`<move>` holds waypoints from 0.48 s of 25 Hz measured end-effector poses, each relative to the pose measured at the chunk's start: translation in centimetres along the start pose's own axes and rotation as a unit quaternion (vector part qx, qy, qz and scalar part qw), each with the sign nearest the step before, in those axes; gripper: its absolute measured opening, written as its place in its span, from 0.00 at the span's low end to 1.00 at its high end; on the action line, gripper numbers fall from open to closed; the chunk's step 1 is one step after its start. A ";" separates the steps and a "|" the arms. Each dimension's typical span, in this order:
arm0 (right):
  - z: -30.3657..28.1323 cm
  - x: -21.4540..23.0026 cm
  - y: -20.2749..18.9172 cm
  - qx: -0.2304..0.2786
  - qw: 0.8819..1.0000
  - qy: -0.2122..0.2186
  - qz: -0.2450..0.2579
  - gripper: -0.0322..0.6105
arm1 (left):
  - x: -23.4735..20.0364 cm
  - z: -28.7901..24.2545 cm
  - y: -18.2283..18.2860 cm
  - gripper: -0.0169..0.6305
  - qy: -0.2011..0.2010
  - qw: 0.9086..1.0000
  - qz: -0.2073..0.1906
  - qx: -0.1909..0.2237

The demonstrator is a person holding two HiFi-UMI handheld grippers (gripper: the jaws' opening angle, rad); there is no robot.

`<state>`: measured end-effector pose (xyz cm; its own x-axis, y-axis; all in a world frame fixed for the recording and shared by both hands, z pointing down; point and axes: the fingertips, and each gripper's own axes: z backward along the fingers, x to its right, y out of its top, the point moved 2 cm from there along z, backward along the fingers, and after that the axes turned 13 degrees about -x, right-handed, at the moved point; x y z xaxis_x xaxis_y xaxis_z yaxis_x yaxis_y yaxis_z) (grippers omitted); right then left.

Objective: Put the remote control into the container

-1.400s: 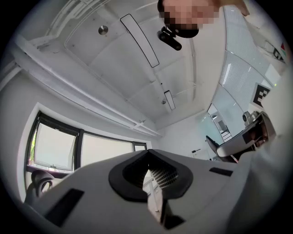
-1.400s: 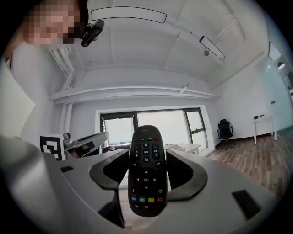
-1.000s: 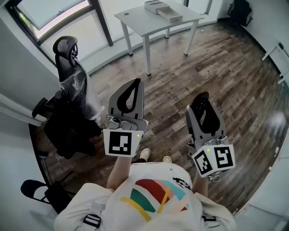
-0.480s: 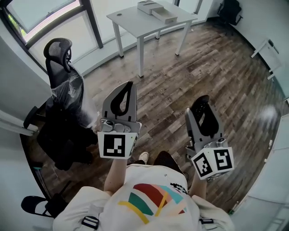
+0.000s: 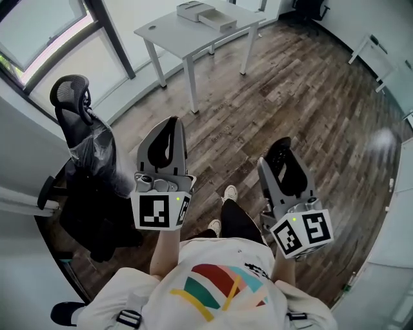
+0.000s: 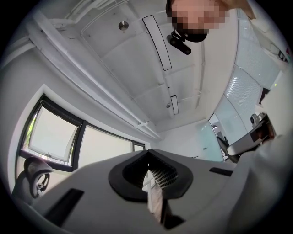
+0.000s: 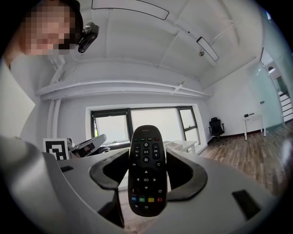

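Note:
A black remote control [image 7: 146, 170] with coloured buttons stands upright between the jaws of my right gripper [image 7: 146, 157], which is shut on it. In the head view the same remote [image 5: 282, 162] shows as a dark shape in the right gripper [image 5: 281, 149], held level above the wood floor. My left gripper [image 5: 169, 124] is beside it on the left, jaws together and nothing in them; its own view shows the left gripper [image 6: 153, 176] with only a sliver between the pads. Two shallow open containers [image 5: 193, 9] [image 5: 218, 23] lie on a white table [image 5: 169, 31] far ahead.
A black office chair [image 5: 77, 106] with a plastic cover stands at the left by the windows. Another white desk [image 5: 373, 50] is at the far right and a dark chair [image 7: 216, 126] by the back wall. The person's leg and shoes [image 5: 227, 193] show below the grippers.
The whole view has shifted: the table and office chair slid left in the frame. Both grippers sit slightly lower and further left. A leg has stepped forward. The remote stays gripped.

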<state>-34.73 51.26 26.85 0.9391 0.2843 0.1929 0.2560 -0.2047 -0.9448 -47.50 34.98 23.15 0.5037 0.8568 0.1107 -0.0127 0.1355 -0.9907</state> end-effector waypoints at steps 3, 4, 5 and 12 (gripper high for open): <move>-1.7 0.8 0.3 -0.004 1.000 0.003 0.002 0.45 | -0.1 -1.6 -0.7 0.04 0.002 1.000 -0.012 -0.007; -2.4 1.2 0.5 -0.004 1.000 0.006 0.003 0.45 | -0.3 -2.2 -1.1 0.04 0.006 1.000 -0.017 -0.012; -3.1 1.5 0.7 -0.002 1.000 0.010 0.004 0.45 | -0.6 -2.9 -1.5 0.04 0.012 1.000 -0.020 -0.017; -10.6 6.0 2.8 -0.005 1.000 0.031 0.002 0.45 | -2.4 -10.7 -3.4 0.04 0.027 0.998 -0.034 -0.041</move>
<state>-25.91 42.45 28.21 0.9525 0.2255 0.2049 0.2539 -0.2155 -0.9429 -39.40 27.12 25.37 0.5467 0.8187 0.1756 0.0933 0.1488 -0.9845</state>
